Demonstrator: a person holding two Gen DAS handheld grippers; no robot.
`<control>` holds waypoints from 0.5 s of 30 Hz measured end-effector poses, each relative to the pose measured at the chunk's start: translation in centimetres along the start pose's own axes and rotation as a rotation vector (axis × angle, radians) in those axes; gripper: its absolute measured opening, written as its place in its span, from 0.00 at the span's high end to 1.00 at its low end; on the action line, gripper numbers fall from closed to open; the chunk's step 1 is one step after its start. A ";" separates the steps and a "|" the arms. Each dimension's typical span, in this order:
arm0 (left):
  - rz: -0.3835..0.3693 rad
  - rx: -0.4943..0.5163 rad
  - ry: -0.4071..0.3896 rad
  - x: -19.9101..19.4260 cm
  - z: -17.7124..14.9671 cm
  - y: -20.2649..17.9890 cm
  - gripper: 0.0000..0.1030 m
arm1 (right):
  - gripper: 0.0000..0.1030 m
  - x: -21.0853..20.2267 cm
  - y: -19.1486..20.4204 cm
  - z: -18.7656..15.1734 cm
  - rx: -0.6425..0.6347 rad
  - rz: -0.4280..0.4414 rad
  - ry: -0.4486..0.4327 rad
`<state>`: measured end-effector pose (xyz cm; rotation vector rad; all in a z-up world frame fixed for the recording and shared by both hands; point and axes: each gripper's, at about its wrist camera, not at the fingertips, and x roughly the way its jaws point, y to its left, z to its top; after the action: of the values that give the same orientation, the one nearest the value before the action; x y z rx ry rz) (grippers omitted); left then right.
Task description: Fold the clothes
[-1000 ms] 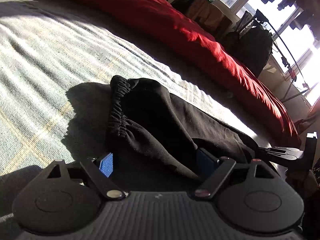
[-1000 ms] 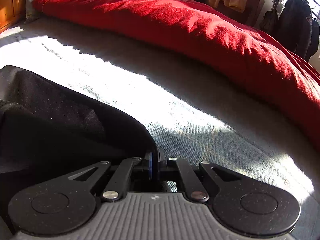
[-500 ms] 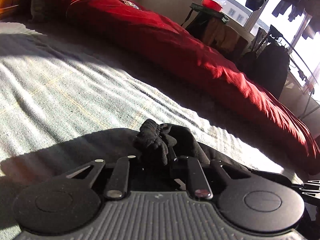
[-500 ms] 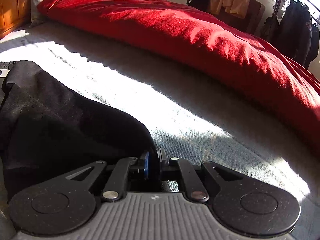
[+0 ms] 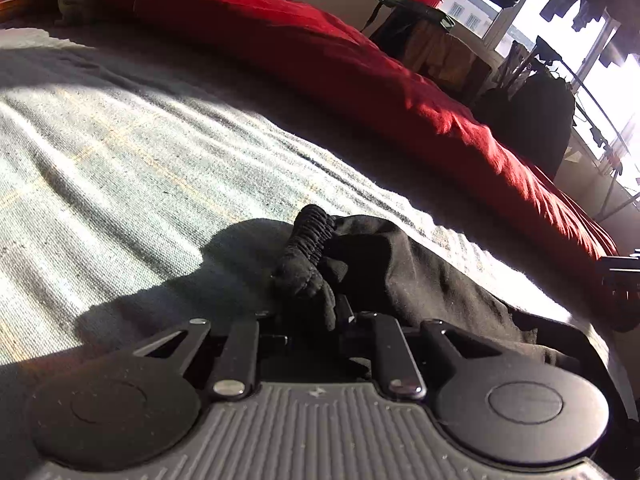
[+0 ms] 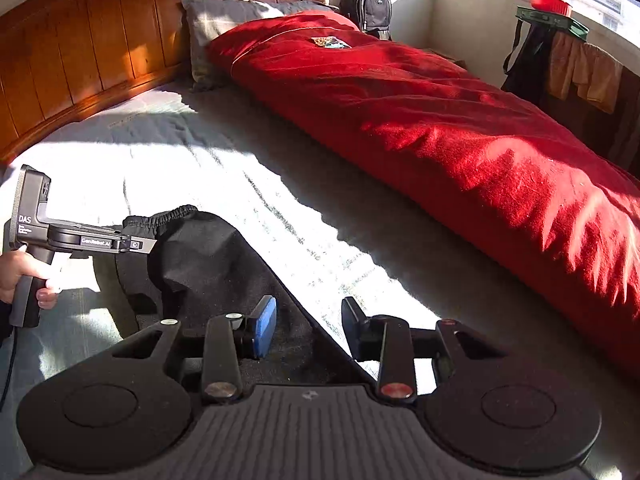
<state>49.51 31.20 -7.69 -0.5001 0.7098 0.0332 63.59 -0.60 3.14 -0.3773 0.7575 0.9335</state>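
Observation:
A black garment [image 6: 208,264] with an elastic waistband lies on the pale bed cover. My left gripper [image 5: 310,312] is shut on the bunched waistband [image 5: 308,248], lifting that end a little. From the right wrist view the left gripper [image 6: 140,245] appears at the left, a hand on its handle, its tips buried in the waistband. My right gripper [image 6: 308,324] hangs above the garment's right edge with its jaws opening; its blue pads [image 6: 266,318] stand apart and nothing is pinched between them.
A long red blanket [image 6: 420,120] runs along the far side of the bed cover [image 5: 120,152]. A wooden headboard [image 6: 80,56] and a grey pillow [image 6: 224,24] are at the head. A backpack, a table with hung clothes and a window stand beyond.
The left gripper closed on the waistband and drew it up. The right gripper let go of the garment's edge, opened, and rose and tilted, so its view now takes in the headboard.

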 end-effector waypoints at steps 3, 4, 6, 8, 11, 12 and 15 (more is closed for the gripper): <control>-0.003 0.013 -0.003 0.0 -0.3 0.1 0.84 | 0.58 5.2 1.5 3.1 -0.034 0.053 0.024; -0.004 0.011 -0.004 0.1 -0.3 0.1 0.84 | 0.58 6.8 1.9 3.8 -0.037 0.067 0.033; -0.008 0.009 -0.007 0.1 -0.5 0.2 0.84 | 0.58 10.3 2.6 5.1 -0.037 0.096 0.048; -0.012 0.008 -0.010 0.1 -0.6 0.3 0.84 | 0.58 13.1 3.0 5.6 -0.013 0.130 0.062; -0.017 0.006 -0.012 0.2 -0.7 0.4 0.84 | 0.58 16.3 3.5 5.2 -0.001 0.167 0.100; -0.017 0.010 -0.013 0.2 -0.7 0.4 0.84 | 0.57 17.1 3.7 4.9 -0.009 0.167 0.117; -0.017 0.026 -0.018 0.2 -0.9 0.3 0.84 | 0.54 18.3 3.8 3.5 -0.018 0.177 0.155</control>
<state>49.06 31.04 -8.51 -0.4802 0.6878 0.0128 68.65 14.18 -7.70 -0.4065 0.9357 1.0872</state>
